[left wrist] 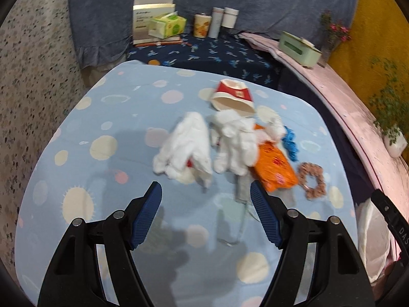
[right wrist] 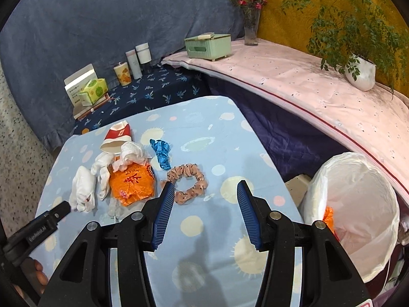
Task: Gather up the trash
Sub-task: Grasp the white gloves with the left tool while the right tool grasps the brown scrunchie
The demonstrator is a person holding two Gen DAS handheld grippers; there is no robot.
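Trash lies piled on our dotted cloth surface (right wrist: 230, 133): crumpled white tissues (left wrist: 186, 145), a crinkly orange wrapper (right wrist: 133, 183), a tipped paper cup (left wrist: 234, 97). Left tool (left wrist: 205, 192) and right tool (right wrist: 204, 189) are open, empty.

Orange wrapper (left wrist: 274, 165) partly under blurred white tissues (left wrist: 234, 140); lined bin (left wrist: 372, 240) cut off

We see a green tissue box (right wrist: 207, 45) and a potted plant (right wrist: 361, 72) on the pink shelf (right wrist: 294, 76). A flower vase (right wrist: 251, 32) stands just beside that box.

bare cloth (right wrist: 204, 230) lies before the jaws; the trash pile (right wrist: 122, 174) crowds its left.
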